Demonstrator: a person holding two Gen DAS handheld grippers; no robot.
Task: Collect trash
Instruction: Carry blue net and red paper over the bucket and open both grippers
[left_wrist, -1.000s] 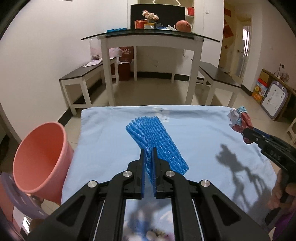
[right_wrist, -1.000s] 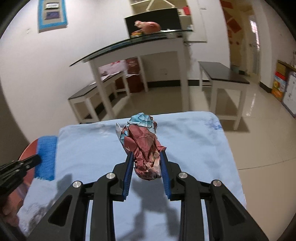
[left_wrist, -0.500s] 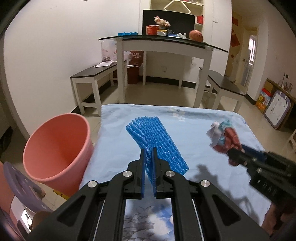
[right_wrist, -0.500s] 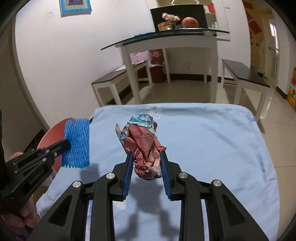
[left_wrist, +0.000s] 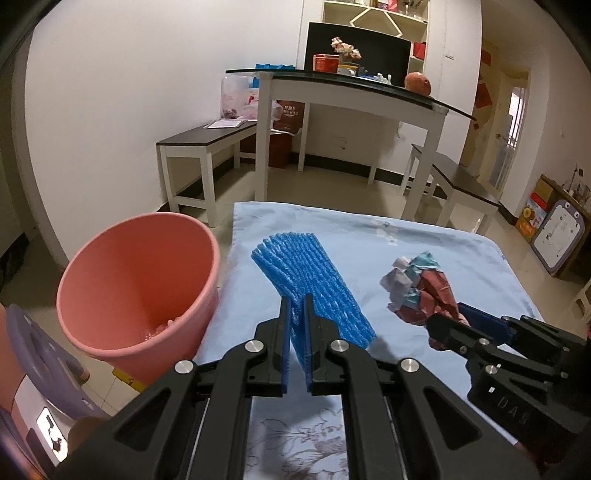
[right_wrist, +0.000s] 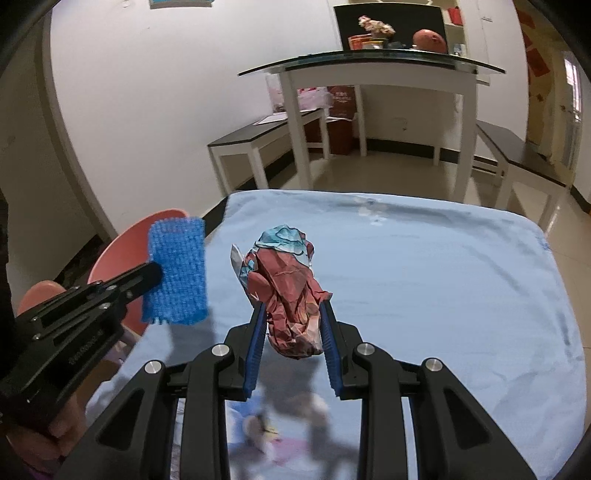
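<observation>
My left gripper (left_wrist: 295, 302) is shut on a blue foam net sleeve (left_wrist: 314, 280) and holds it above the light blue cloth, close to the pink bin (left_wrist: 136, 291) at its left. The sleeve (right_wrist: 177, 273) and left gripper (right_wrist: 147, 275) also show in the right wrist view, in front of the bin (right_wrist: 122, 254). My right gripper (right_wrist: 291, 310) is shut on a crumpled red and teal paper wad (right_wrist: 288, 280), held above the cloth. In the left wrist view the wad (left_wrist: 417, 288) sits to the right of the sleeve, in the right gripper (left_wrist: 448, 323).
The table is covered by a light blue cloth (right_wrist: 424, 266). The bin stands off its left edge, with something small in the bottom. A purple stool (left_wrist: 40, 354) is beside the bin. Behind are white benches (left_wrist: 207, 147) and a tall glass-topped table (left_wrist: 351, 88).
Both grippers have moved left towards the pink bin with their loads. The right gripper with the wad has come closer beside the left one. The bin looms larger in the left view.
</observation>
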